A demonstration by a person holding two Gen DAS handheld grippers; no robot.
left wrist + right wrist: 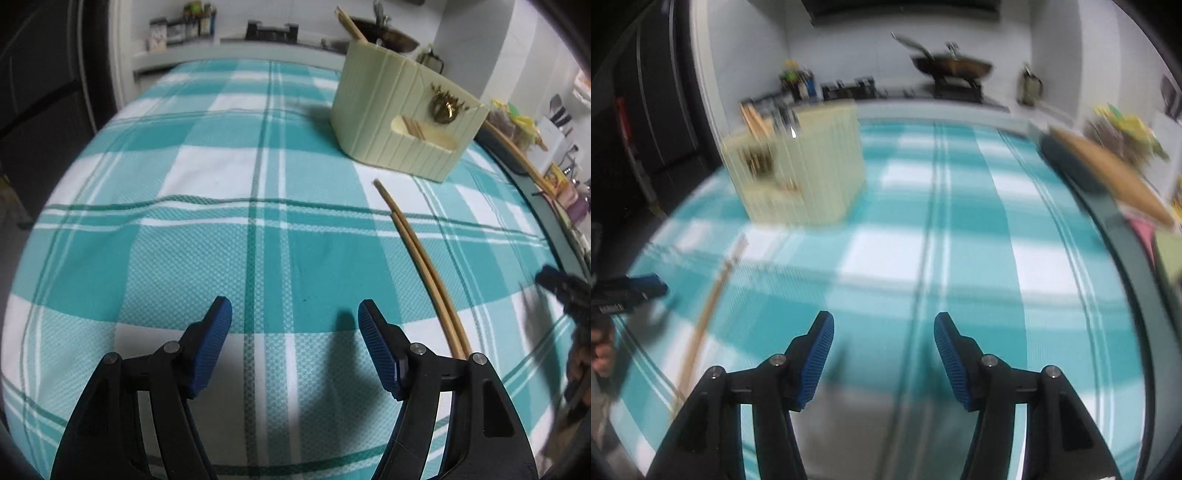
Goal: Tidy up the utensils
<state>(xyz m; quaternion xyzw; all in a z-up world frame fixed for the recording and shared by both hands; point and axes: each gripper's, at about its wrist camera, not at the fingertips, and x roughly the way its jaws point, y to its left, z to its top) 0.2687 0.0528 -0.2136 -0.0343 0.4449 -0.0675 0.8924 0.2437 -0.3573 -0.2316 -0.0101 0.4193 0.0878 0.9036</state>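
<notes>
Your left gripper [294, 314] stands with its jaws spread wide and nothing between the blue ribbed pads [218, 332]; it hangs over the teal-and-white checked tablecloth [184, 229]. Your right gripper [884, 328] is in the same condition — jaws wide apart, nothing held, cloth beneath it.

The pair of chopsticks [421, 258] lies loose on the cloth, side by side and touching along most of their length. In the left wrist view they run from a point just short of the holder down toward the lower right, passing just beside your left gripper's right finger, where their near ends are hidden behind it. In the right wrist view the same chopsticks [709, 310] appear at the left, blurred, well apart from your right gripper.

The cream utensil holder [402, 114] stands upright on the cloth at the far right of the left wrist view. Its tall rear compartment carries chopsticks [349, 22] leaning out of the top; its low front pocket [424, 133] holds some short wooden sticks. A gold ornament [445, 101] is fixed to its face. The right wrist view shows the holder [812, 162] at upper left, smeared by motion, so its contents cannot be read there.

Your right gripper shows at the right edge of the left wrist view, blurred. A wok [955, 66] sits on the counter beyond the table.
</notes>
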